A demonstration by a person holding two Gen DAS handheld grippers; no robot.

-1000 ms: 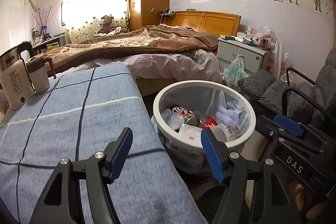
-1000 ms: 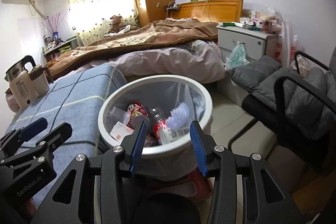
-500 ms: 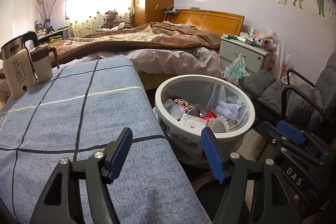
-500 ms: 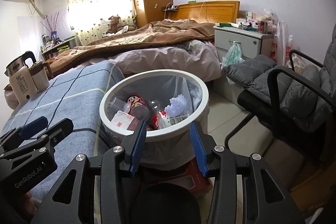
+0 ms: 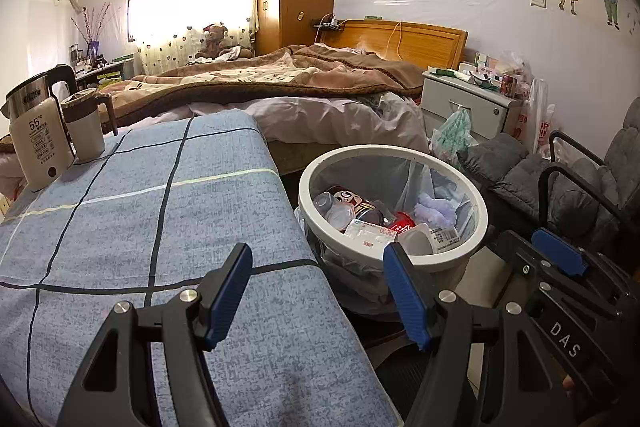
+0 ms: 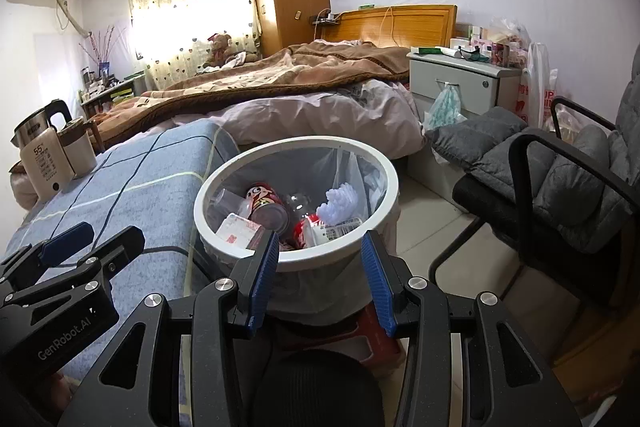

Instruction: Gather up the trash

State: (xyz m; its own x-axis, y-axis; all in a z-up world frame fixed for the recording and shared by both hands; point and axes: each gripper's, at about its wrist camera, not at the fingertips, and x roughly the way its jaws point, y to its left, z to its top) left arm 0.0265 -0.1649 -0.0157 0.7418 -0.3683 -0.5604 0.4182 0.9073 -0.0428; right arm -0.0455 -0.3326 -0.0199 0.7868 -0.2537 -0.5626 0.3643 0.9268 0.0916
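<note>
- The round white plastic bin with a clear liner bag (image 6: pixel 384 163) stands on the floor, touching or just beside the side of the blue-grey checked cloth table (image 5: pixel 160 211); I use the bin as the landmark.
- The trash lies inside the bin: a cartoon-faced printed can (image 6: pixel 266 205), a clear plastic cup (image 5: pixel 334 209), a flat white packet with red print (image 6: pixel 236 231), a red wrapper (image 5: pixel 402 221), a crumpled pale-lilac tissue (image 6: pixel 340 205) and a white labelled tub (image 5: pixel 430 237).
- By my reading these pieces are light; the cup and can would dent under a hard squeeze, the packet and wrapper are thin and slippery, and the tissue is soft.
- If the whole bin is to be lifted, the stiff white rim looks like the best place to grip; the liner film hanging below it is likely to tear or slip.
- The left gripper (image 5: pixel 316 291) hangs wide open and empty on the near side of the bin, over the table's edge.
- The right gripper (image 6: pixel 316 271) is also spread apart and holds nothing, just short of the bin's near rim.
- Right of the bin, a grey-cushioned black-framed chair (image 6: pixel 560 187) narrows the floor gap; beyond the bin lies the bed with a brown blanket (image 6: pixel 280 79).
- Above the bin the room is open.
- A white electric kettle (image 5: pixel 36 143) and beige mug (image 5: pixel 86 129) stand well apart from the bin, on the table's far corner.
</note>
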